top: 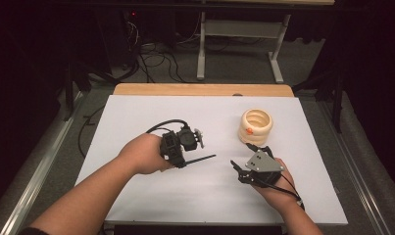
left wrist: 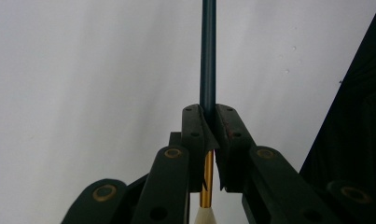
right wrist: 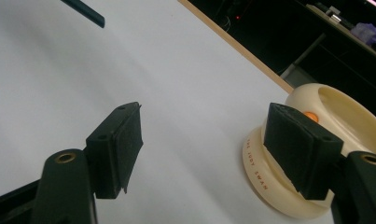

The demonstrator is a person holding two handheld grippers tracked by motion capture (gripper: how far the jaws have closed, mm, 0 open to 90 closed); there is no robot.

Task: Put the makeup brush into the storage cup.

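Forearms at the near table [top: 136, 205] edge in the high view: my left gripper [top: 185, 159] is clamped on a thin dark brush [top: 201, 158] pointing right, my right gripper [top: 235, 167] sits beside the cream holder [top: 256, 126]. Left gripper view: jaws pinched tight on the brush [left wrist: 207, 56], its gold band and pale end below the pads. Right gripper view: jaws gaping, nothing between them, holder [right wrist: 335, 112] behind the right pad [right wrist: 297, 149], brush tip [right wrist: 85, 11] top left.
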